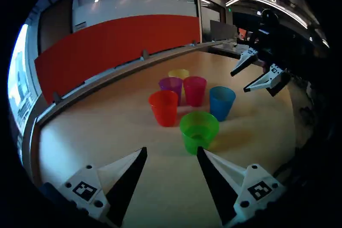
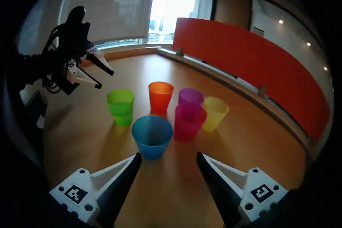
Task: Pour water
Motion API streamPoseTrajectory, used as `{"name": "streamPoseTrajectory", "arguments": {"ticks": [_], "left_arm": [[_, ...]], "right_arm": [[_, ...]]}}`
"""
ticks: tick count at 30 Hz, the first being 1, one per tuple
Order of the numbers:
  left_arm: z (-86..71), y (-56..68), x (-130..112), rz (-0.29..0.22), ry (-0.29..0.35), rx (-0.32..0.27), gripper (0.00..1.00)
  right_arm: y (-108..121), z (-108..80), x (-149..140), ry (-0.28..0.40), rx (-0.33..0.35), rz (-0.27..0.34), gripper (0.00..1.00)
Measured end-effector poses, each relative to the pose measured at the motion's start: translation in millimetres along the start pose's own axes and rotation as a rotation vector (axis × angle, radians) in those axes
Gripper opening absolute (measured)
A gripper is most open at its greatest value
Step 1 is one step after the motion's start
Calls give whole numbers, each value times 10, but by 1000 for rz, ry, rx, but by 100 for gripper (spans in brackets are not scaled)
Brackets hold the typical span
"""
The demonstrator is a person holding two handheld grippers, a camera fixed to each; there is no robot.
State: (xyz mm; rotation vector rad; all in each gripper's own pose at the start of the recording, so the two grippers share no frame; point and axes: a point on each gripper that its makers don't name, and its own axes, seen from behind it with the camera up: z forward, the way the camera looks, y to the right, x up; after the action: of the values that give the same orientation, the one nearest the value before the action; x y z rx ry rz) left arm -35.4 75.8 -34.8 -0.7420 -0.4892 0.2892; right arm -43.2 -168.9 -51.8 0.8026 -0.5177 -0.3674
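Observation:
Several plastic cups stand upright in a cluster on a wooden table (image 1: 107, 138). In the left gripper view the green cup (image 1: 199, 131) is nearest, just beyond my open left gripper (image 1: 172, 152); behind it stand the orange cup (image 1: 163, 107), blue cup (image 1: 222, 102), magenta cup (image 1: 195, 90), purple cup (image 1: 171, 87) and yellow cup (image 1: 178, 73). My right gripper (image 1: 245, 80) hovers open at the far right. In the right gripper view the blue cup (image 2: 152, 136) is nearest my open right gripper (image 2: 168, 156), with the green cup (image 2: 120, 106), orange cup (image 2: 160, 96), magenta cup (image 2: 187, 121), purple cup (image 2: 191, 97) and yellow cup (image 2: 215, 112) behind. My left gripper (image 2: 106, 79) hangs open at the left.
A red partition panel (image 1: 115, 50) runs along the table's far edge, seen also as the red panel (image 2: 260, 65) in the right gripper view. A bright window (image 2: 171, 3) lies behind. The table's edge falls away at the right of the left gripper view.

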Motion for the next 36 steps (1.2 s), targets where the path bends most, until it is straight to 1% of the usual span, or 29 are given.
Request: {"name": "streamPoseTrajectory", "arguments": {"ticks": [6, 11, 17, 21, 26, 30, 32, 36], "left_arm": [[-134, -158, 94, -50, 64, 99, 86], [-208, -239, 159, -99, 111, 152, 86], [-321, -361, 348, -150, 208, 218, 86], [-408, -453, 474, -186, 281, 266, 86], [-520, -568, 557, -227, 349, 331, 86], [-585, -558, 604, -257, 398, 349, 86], [-609, -549, 626, -263, 414, 358, 86], [-659, -559, 673, -261, 446, 397, 86]], "right_arm": [[122, -138, 91, 55, -80, 47, 100], [230, -273, 214, 113, -163, 85, 100], [356, -451, 423, 203, -268, 109, 100], [402, -542, 509, 246, -318, 125, 100], [554, -649, 580, 297, -403, 143, 100], [704, -763, 642, 342, -481, 149, 100], [777, -817, 668, 359, -518, 152, 100], [921, -934, 717, 405, -592, 180, 100]]}}
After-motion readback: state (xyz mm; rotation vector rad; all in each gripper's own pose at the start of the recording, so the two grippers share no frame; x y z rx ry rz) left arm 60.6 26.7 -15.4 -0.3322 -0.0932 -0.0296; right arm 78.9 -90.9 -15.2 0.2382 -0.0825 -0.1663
